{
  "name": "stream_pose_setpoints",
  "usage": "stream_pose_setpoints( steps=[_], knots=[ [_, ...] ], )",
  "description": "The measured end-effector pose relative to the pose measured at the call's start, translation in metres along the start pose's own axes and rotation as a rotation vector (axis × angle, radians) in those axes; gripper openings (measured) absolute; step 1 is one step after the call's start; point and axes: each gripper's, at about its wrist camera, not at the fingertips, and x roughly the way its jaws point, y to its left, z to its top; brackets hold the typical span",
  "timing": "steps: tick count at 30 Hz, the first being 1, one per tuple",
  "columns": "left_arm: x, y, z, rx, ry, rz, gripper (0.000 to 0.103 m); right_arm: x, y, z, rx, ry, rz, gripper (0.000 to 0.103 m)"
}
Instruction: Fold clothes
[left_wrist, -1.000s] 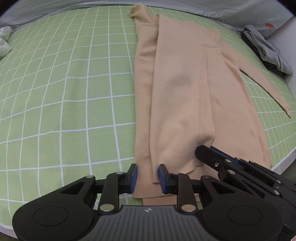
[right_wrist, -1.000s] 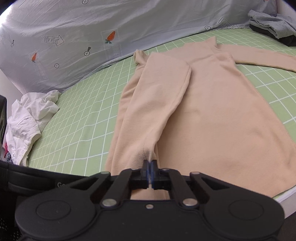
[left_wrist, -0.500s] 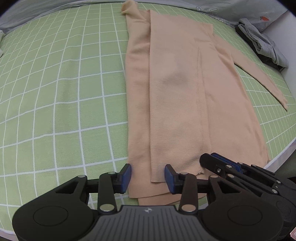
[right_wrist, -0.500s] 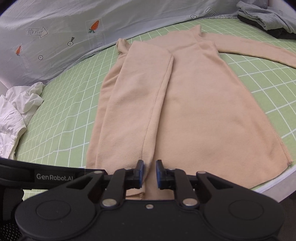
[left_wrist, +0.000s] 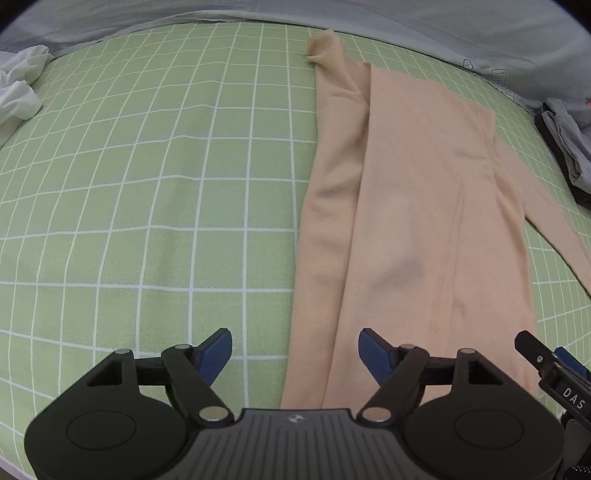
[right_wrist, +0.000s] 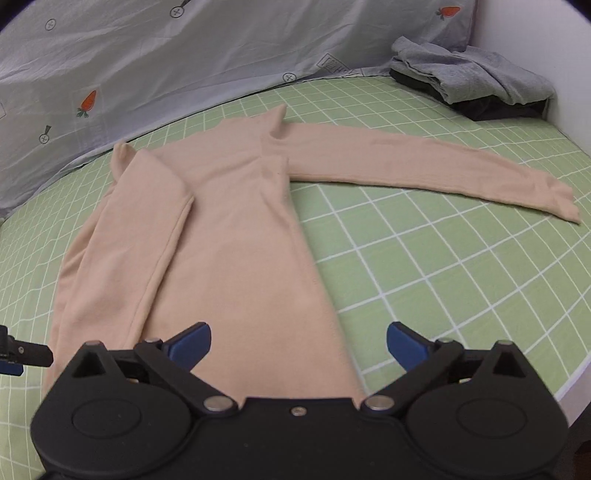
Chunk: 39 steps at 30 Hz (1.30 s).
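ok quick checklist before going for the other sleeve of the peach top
1. Left gripper free of cloth: ok, jaws opening, pads clear.
2. Right gripper free: ok, jaws opening, nothing pinched.
3. First sleeve folded onto peach top: ok, lies flat along the body.
4. Other sleeve reachable: ok, stretched out on the green sheet, uncovered.
5. Grey clothes pile apart from the sleeve: ok.
6. Hem lying even: cannot tell, hidden by grippers.

A: How many garments lie ahead of the fingers?
B: One peach top (right_wrist: 236, 236) just past the fingertips, with one sleeve (right_wrist: 436, 173) stretched to the right. Far right, one pile of grey and dark clothes (right_wrist: 476, 81). Far left, one white bundle (left_wrist: 18, 88).
A: And grippers?
B: Two: left gripper (left_wrist: 295, 354), right gripper (right_wrist: 298, 343).
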Motion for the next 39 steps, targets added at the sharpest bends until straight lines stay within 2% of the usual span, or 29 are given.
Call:
stream_pose_setpoints(
  steps=[7, 14, 17, 20, 25, 29, 33, 37, 39],
  knots=[
    [0.027, -0.019, 0.046, -0.018, -0.016, 0.046, 0.077, 0.048, -0.08, 0.051, 0.194, -0.017, -0.134, 0.103],
    [0.058, -0.046, 0.097, 0.017, -0.028, 0.085, 0.082, 0.09, -0.141, 0.098, 0.266, -0.119, -0.347, 0.103],
    [0.065, -0.056, 0.107, 0.042, -0.034, 0.113, 0.09, 0.104, -0.167, 0.112, 0.265, -0.141, -0.409, 0.103],
    [0.079, -0.079, 0.124, 0.061, -0.038, 0.157, 0.102, 0.109, -0.192, 0.118, 0.262, -0.178, -0.404, 0.103],
    [0.077, -0.068, 0.111, -0.009, -0.029, 0.132, 0.103, 0.111, -0.213, 0.121, 0.24, -0.216, -0.389, 0.103],
    [0.071, -0.058, 0.102, 0.03, -0.031, 0.138, 0.103, 0.109, -0.215, 0.121, 0.206, -0.219, -0.375, 0.103],
    [0.084, -0.079, 0.123, 0.044, -0.031, 0.138, 0.103, 0.103, -0.22, 0.117, 0.187, -0.225, -0.426, 0.103],
    [0.088, -0.06, 0.126, -0.018, -0.016, 0.098, 0.103, 0.095, -0.244, 0.104, 0.31, -0.246, -0.43, 0.103],
    [0.087, -0.058, 0.123, 0.001, -0.018, 0.097, 0.103, 0.093, -0.246, 0.102, 0.324, -0.244, -0.441, 0.103]
  ],
)
